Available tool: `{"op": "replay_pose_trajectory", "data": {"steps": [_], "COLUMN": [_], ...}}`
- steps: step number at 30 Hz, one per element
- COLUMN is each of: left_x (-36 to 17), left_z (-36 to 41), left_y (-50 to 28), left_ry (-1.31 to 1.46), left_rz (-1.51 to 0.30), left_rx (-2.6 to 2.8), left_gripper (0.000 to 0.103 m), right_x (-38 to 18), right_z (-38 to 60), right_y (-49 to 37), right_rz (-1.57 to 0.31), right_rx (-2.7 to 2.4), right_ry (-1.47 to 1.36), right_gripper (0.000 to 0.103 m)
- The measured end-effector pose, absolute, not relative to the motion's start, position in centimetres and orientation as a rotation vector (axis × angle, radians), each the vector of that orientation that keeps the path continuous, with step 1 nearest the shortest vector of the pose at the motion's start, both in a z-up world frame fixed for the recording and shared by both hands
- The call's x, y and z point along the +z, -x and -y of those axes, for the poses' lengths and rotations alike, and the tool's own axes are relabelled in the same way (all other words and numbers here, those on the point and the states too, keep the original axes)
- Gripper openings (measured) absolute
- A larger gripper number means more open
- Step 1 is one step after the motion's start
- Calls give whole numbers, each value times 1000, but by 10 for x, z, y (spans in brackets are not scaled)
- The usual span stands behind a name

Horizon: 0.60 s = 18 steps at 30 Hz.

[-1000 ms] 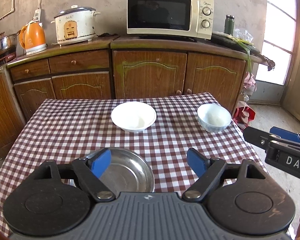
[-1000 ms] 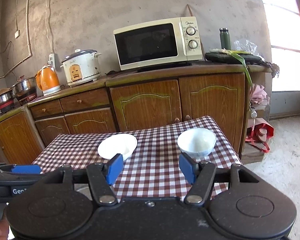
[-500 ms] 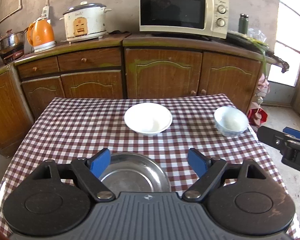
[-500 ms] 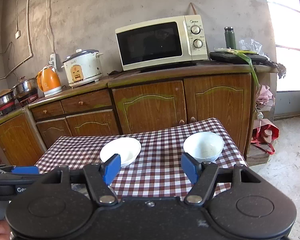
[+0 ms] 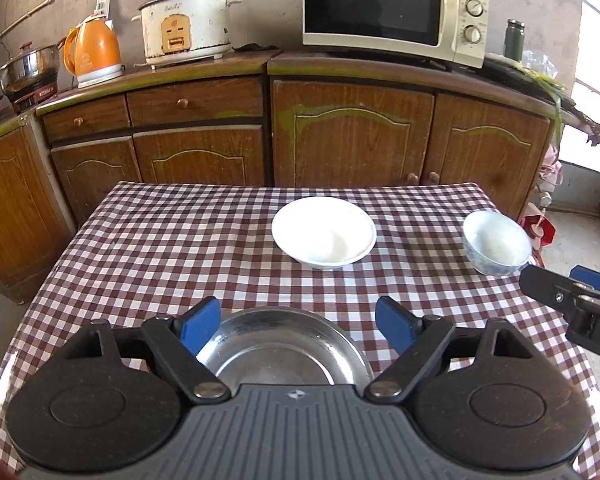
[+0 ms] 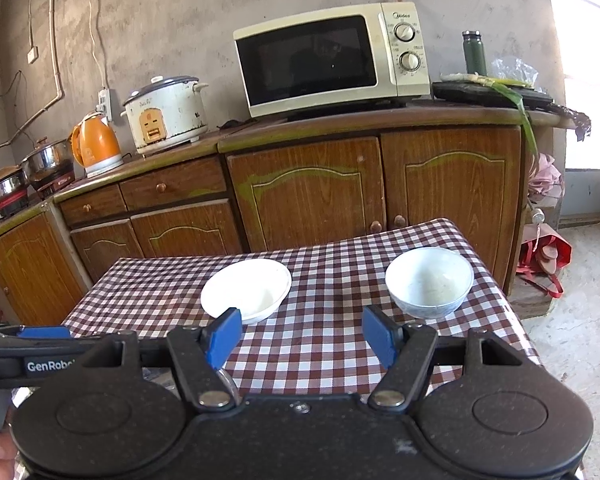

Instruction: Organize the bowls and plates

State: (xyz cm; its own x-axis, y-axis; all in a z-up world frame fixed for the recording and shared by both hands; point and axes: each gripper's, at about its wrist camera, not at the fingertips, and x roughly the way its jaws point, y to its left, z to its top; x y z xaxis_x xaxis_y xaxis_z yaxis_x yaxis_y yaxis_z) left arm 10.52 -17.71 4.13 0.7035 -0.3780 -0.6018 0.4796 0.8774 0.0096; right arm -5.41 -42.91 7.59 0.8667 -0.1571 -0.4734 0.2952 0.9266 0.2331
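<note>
A shiny steel plate [image 5: 276, 350] lies at the near edge of the checked table [image 5: 172, 248], right below my left gripper [image 5: 298, 326], which hangs open above it with nothing between its blue pads. A shallow white bowl [image 5: 324, 236] sits mid-table, and a small blue-white bowl [image 5: 496, 244] stands near the right edge. My right gripper [image 6: 302, 336] is open and empty over the table's near right part. The small bowl [image 6: 430, 282] lies just ahead to its right, the white bowl [image 6: 246, 288] ahead to its left. The right gripper [image 5: 572, 304] also shows at the left wrist view's right side.
Wooden cabinets [image 5: 352, 136] run behind the table, carrying a microwave [image 5: 392, 8], a rice cooker [image 5: 184, 22], an orange kettle [image 5: 94, 52] and steel pots [image 5: 28, 68]. A red bag [image 6: 544, 256] lies on the floor to the table's right. The left gripper's body [image 6: 32, 356] crosses the right wrist view's lower left.
Both grippers have moved in over the table, so the bowls and the steel plate sit closer and larger. The left view has swung leftwards, shifting the bowls right. Both stay open.
</note>
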Motion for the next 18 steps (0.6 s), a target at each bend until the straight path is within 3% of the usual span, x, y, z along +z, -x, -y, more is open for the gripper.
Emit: {"op": "replay_pose_trajectory", "data": {"steps": [18], "left_x": [32], "left_z": [182], "left_y": [-149], "left_ry": [-182], "left_rz": [-635], "left_rx": [-441], "left_gripper": [87], "right_x": [62], "right_z": [427], "right_y": [2], "right_rz": [-500], "right_rx": [-210], "right_ry": [-296], "right_gripper": [80]}}
